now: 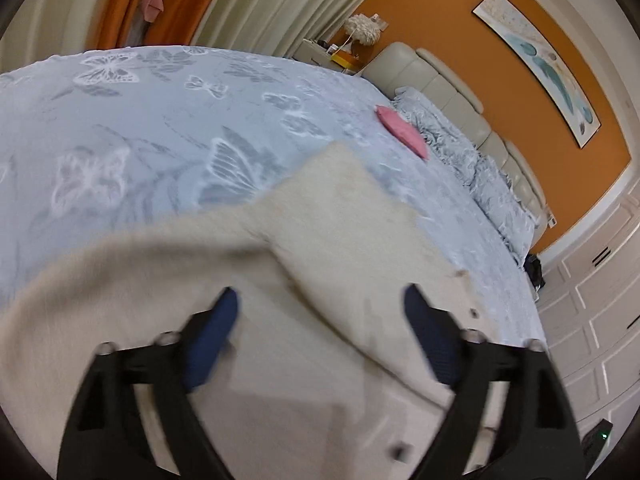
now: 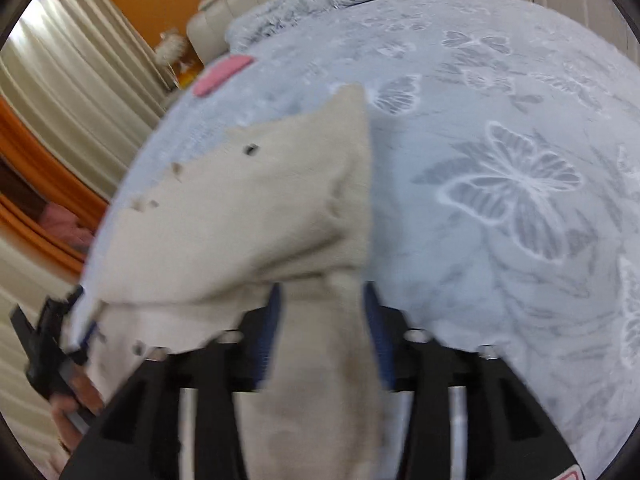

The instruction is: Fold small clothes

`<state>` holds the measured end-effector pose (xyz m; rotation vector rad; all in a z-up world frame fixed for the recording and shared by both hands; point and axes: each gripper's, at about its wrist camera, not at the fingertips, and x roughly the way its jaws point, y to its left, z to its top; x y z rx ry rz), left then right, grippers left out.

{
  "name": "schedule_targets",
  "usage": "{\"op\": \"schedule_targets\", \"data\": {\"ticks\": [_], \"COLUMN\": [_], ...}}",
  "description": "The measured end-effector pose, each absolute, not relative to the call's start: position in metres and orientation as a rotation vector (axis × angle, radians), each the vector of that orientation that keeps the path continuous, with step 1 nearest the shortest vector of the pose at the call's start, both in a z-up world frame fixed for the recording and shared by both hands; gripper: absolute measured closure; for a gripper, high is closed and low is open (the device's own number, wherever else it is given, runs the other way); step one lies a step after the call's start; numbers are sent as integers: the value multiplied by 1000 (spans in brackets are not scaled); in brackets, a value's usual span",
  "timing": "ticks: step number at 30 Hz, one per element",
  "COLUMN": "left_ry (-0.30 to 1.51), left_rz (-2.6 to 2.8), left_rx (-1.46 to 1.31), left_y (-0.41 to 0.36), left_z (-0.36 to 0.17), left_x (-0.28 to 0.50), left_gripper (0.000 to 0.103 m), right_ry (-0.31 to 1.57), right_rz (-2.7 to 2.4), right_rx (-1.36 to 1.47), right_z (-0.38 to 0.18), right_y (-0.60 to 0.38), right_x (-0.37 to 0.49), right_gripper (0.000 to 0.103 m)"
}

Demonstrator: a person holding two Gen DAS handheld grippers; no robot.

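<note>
Jaws of the right gripper (image 2: 322, 312) stand narrow, pinched on a bunched fold of the cream garment (image 2: 240, 216); jaws of the left gripper (image 1: 320, 320) stand wide apart above the same cloth, gripping nothing that can be seen. One cream garment is in view, lying on the bedspread (image 1: 160, 140) directly ahead of and beneath both tools. In the right wrist view a triangular flap rises from the pinch and points away toward the headboard (image 1: 460, 104), with a second layer spreading to the left; its long axis appears to run forward from the jaws. Small dark dots, possibly buttons, mark the cloth, though blur keeps them uncertain. The right hand is judged to lead the fold, since it alone holds fabric; the left, open over the nearer layer, is placed to take or press an edge. Elsewhere: one pink item (image 1: 402, 132) lies flat near the pillows (image 1: 460, 152), well apart from the garment, and one framed picture (image 1: 540, 68) hangs on the orange wall.
</note>
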<state>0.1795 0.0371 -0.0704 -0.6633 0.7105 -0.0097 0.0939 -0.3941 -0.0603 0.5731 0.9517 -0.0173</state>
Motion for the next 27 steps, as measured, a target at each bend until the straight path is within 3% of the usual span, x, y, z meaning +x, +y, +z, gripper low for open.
{"op": "schedule_targets", "data": {"ticks": [6,7,8,14,16,21,23,24,25,26,27], "left_ry": [812,830,843,788,777,865,902,929,934,949,978], "left_rz": [-219,-304,-358,-647,-709,-755,-761,-753,-741,-734,-736], "left_rx": [-497,-466,-440,-175,-68,41,25,-11,-53,-102,-165], "left_y": [-67,-87,-100,-183,-216,-264,-266,-263,-257,-252,-245], "left_z": [-63,-62,-62,-46,-46,-75,-87,-92,-92,-92,-93], "left_x": [188,192,194,195,200,214,222,227,231,234,241], "left_gripper": [16,16,16,9,9,10,29,44,65,79,102], "right_ry": [971,997,1027,1022,1056,1100,1082,1072,1064,1049,1036], "right_rz": [-88,-73,-57,28,37,14,-11,-25,-35,-44,-47], "right_rx": [613,628,620,414,397,470,494,499,505,516,525], "right_z": [-66,-72,-75,-26,-25,-36,-34,-33,-32,-31,-30], "right_y": [-403,-405,-403,-379,-380,-404,-416,-421,-424,-428,-431], "right_x": [141,150,157,170,177,175,164,157,152,145,138], "right_gripper": [47,58,82,86,82,82,78,66,61,56,56]}}
